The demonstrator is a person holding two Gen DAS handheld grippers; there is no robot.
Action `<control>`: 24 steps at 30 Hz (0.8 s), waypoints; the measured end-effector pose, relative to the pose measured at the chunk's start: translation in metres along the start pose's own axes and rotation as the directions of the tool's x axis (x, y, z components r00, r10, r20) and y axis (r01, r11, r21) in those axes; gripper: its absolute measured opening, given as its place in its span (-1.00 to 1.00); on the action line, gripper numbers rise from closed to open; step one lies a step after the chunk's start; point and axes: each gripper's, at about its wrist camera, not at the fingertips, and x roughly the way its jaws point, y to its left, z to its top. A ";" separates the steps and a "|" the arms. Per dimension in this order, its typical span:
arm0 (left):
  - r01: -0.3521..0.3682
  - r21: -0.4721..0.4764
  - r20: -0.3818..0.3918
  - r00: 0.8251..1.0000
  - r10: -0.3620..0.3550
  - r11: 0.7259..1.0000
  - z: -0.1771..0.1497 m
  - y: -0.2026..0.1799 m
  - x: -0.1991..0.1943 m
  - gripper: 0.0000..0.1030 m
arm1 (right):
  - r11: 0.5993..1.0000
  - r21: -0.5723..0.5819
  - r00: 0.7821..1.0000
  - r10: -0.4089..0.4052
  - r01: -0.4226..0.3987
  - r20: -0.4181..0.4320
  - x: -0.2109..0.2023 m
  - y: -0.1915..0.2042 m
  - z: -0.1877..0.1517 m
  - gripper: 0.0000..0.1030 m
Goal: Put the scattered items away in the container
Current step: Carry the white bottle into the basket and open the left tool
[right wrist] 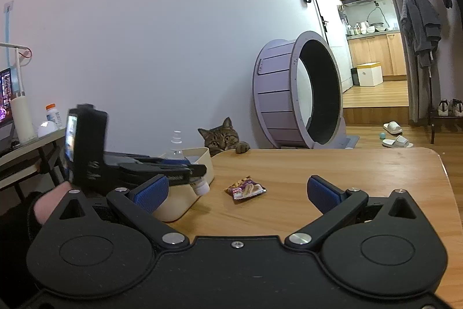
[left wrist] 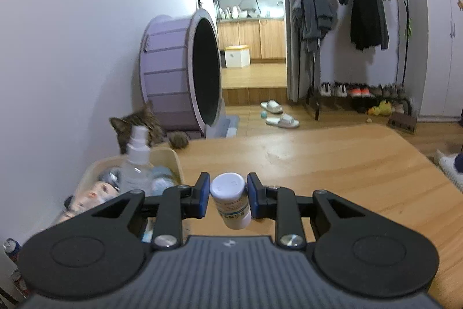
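My left gripper point(left wrist: 228, 197) is shut on a small white pill bottle point(left wrist: 230, 200) and holds it above the wooden table, just right of the cream container point(left wrist: 173, 157). In the right wrist view the left gripper point(right wrist: 199, 178) hangs over the container's point(right wrist: 185, 206) right edge with the bottle point(right wrist: 200, 186) tilted down. The container holds a clear spray bottle point(left wrist: 136, 164) and several other items. A snack packet point(right wrist: 245, 189) lies on the table ahead of my right gripper point(right wrist: 237, 193), which is open and empty.
A tabby cat point(right wrist: 224, 138) peers over the table's far edge with a paw on it. A purple cat wheel point(right wrist: 298, 94) stands behind. A side desk point(right wrist: 26, 146) with bottles is at the left. The table's right edge point(right wrist: 445, 178) is near.
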 end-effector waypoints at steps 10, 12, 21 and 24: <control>-0.002 -0.095 0.047 0.999 0.006 0.995 0.018 0.074 -0.005 -0.48 | 1.000 -0.008 0.999 0.000 -0.001 -0.033 0.015 0.008 -0.006 1.00; 0.037 -0.117 0.037 0.999 -0.033 0.992 0.016 0.080 0.001 -0.48 | 1.000 -0.007 0.999 -0.002 0.002 -0.042 0.018 0.008 -0.007 1.00; 0.031 -0.032 -0.037 0.999 -0.032 0.999 0.005 0.064 0.021 -0.36 | 1.000 -0.015 0.997 -0.010 0.009 -0.078 0.025 0.013 -0.013 1.00; 0.052 -0.042 -0.045 0.997 -0.054 0.998 0.002 0.063 0.017 -0.30 | 1.000 -0.011 0.996 -0.012 0.011 -0.092 0.030 0.014 -0.014 1.00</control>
